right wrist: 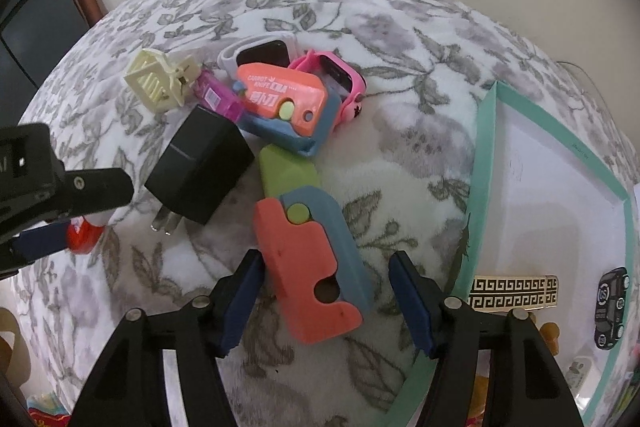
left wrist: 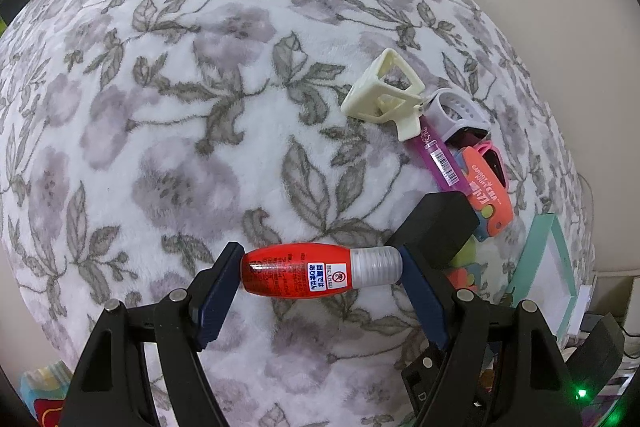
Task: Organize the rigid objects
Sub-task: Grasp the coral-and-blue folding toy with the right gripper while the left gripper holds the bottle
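My left gripper (left wrist: 320, 255) is shut on a red bottle (left wrist: 296, 273) with a clear cap, held end to end just above the floral blanket (left wrist: 180, 107). In the right wrist view that bottle (right wrist: 82, 237) shows at the left edge. My right gripper (right wrist: 324, 259) is open and straddles an orange and blue toy knife (right wrist: 308, 267) with a green blade that lies on the blanket. Its left pad sits against the orange side, while a gap remains at the right pad. Behind it is a pile: black charger (right wrist: 200, 167), second orange toy knife (right wrist: 280, 95), pink watch (right wrist: 340, 79).
A cream clip (right wrist: 160, 79), a purple tube (right wrist: 218, 99) and a white watch (right wrist: 260, 53) also lie in the pile. A teal-rimmed box (right wrist: 480, 163) at the right holds a gold patterned strip (right wrist: 512, 293) and a dark toy car (right wrist: 610, 307).
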{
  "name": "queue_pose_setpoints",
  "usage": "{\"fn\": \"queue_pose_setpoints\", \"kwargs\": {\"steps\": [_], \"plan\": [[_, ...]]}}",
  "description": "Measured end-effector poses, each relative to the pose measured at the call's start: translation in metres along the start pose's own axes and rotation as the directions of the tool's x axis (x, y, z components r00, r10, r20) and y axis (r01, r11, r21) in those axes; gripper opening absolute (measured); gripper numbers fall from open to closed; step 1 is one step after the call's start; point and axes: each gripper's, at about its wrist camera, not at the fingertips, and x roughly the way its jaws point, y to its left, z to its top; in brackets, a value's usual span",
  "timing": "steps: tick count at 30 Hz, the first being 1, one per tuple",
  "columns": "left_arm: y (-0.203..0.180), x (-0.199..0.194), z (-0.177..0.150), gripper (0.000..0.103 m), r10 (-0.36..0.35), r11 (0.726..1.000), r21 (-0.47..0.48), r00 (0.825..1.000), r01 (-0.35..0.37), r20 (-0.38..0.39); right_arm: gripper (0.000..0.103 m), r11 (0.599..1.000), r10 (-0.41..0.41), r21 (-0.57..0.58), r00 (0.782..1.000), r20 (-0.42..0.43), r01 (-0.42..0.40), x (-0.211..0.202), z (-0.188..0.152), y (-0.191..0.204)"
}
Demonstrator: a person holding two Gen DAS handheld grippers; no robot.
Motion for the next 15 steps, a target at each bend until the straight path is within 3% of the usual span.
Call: {"fn": "queue_pose_setpoints", "kwargs": {"steps": [6, 15], "plan": [[-0.002, 0.001, -0.002, 0.079, 0.015, 1.000, 0.008, 1.000, -0.015, 0.000, 0.054, 1.000, -0.001, -0.013, 1.000, 0.001, 0.001, -0.004, -0.001, 0.004], [-0.006, 0.006, -0.002, 0.079, 0.030, 0.999, 0.028, 1.000, -0.030, -0.003, 0.053, 1.000, -0.007, 0.008, 1.000, -0.023, 0.007, -0.010, -0.011, 0.004]]}}
